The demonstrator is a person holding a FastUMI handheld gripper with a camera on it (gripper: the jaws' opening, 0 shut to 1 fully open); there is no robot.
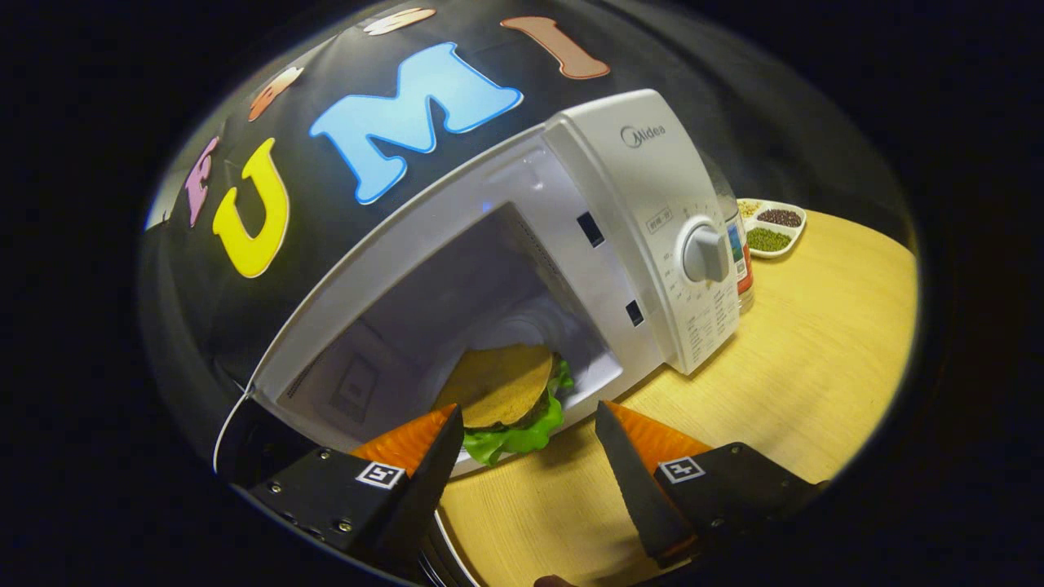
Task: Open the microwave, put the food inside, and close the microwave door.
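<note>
One burger sat just inside the open microwave, at the near lip of the cavity, flat on its base with the bun top tilted slightly toward the camera; it was round, so no long axis could be told. Green lettuce hung out of its near side, over the cavity's front edge.

Just short of it the gripper hung with its fingers spread apart, holding nothing — the left fingertip was close beside the lettuce, though whether it touched could not be told, and the right fingertip stood clear over bare wood. The burger lay just ahead of the gap between them, nearer the left finger.

Behind the burger the cavity ran deep and open, its left wall and ceiling well apart from the bun. The door was swung out to the near left, beside the left finger. Right of the cavity stood the control panel with its round dial.

Past the panel, on the far right of the wooden table, a jar stood just beside the microwave, and a divided dish of beans lay beyond it.
</note>
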